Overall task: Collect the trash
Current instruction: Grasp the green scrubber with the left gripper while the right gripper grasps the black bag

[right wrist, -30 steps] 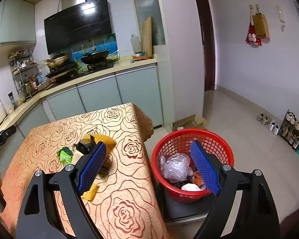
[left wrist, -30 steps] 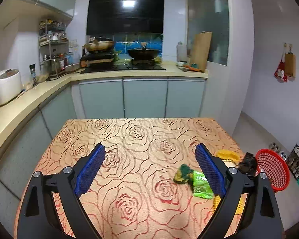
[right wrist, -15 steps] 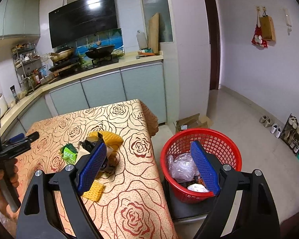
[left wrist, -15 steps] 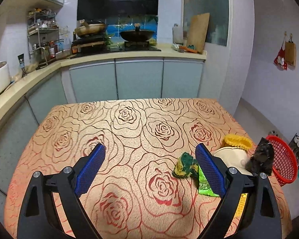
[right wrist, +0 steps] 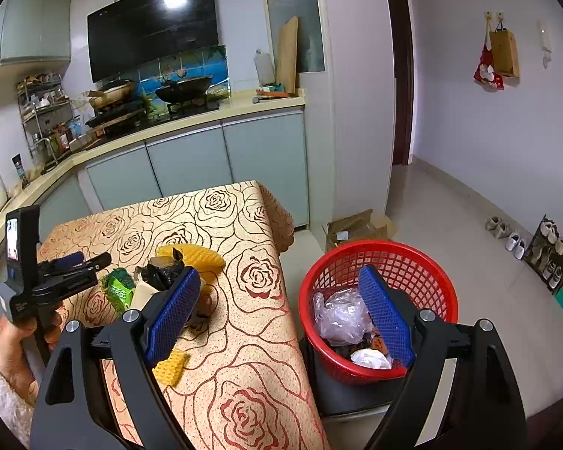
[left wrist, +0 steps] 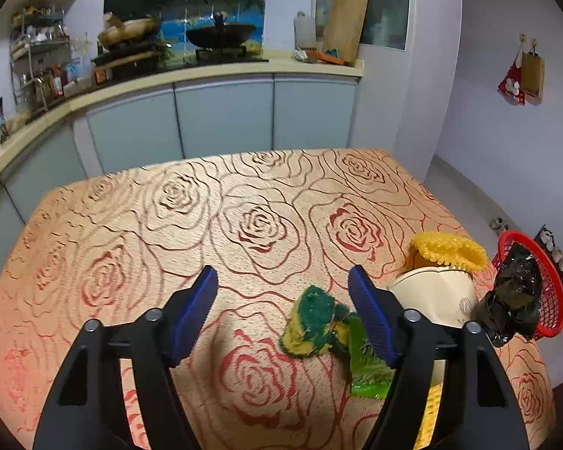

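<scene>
Inside the red basket (right wrist: 424,262), a crumpled clear bag (right wrist: 339,318) rests.

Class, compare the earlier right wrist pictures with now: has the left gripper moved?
Yes. The left gripper has come in from the view's left edge, over the table, toward the green wrapper.

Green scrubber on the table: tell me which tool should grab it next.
Left. The left tool is open and low over the table beside the green scrubber, while the right tool straddles the table edge and red basket.
</scene>
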Motion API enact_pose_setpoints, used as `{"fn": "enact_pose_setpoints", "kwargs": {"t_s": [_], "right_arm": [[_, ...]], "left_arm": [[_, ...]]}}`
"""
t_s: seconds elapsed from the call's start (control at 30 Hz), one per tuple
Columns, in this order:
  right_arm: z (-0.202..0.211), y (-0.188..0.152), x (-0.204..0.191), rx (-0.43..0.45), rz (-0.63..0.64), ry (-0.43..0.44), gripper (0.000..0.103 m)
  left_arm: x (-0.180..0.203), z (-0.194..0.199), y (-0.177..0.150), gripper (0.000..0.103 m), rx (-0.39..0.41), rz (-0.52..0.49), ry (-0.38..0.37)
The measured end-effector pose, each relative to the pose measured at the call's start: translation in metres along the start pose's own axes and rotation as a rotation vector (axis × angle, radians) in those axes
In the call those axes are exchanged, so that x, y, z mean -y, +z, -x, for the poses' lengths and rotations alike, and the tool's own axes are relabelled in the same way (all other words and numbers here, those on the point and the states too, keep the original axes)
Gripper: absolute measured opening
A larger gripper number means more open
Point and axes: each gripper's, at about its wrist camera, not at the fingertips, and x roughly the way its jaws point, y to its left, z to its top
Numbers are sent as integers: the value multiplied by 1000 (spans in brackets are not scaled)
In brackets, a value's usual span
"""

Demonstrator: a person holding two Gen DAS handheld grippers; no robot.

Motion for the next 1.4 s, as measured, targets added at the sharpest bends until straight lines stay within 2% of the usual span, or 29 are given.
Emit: {"fn": "enact_pose_setpoints", "kwargs": {"t_s": [0.17,0.37,0.5,0.57,0.63,0.97,1.4], "right_arm": [[-6,0,1,-9,-3,-2,84],[-8,0,2,-12,-6,0,84],[-10,-2,2,-16,-12,7,84],[-10,-3,1,-18,-13,10,84],[-10,-4,-1,-17,-11,15,84],[-13,-8,-23,-27,13,55,84],[-42,-12,-57,-84,25,152,84]], "left_arm": [[6,-12,-3,57,-35,-22,-22],[3,-24,-10,43,-85,-26,-15],[3,-25,-15,27,-99,-29,-36],[5,-23,-16,15,-97,-38,-41],[7,-22,-17,8,-94,-49,-26],[-14,2,-18,7,-60,21,-3],[-37,77,-9,7,114,38,110]]}}
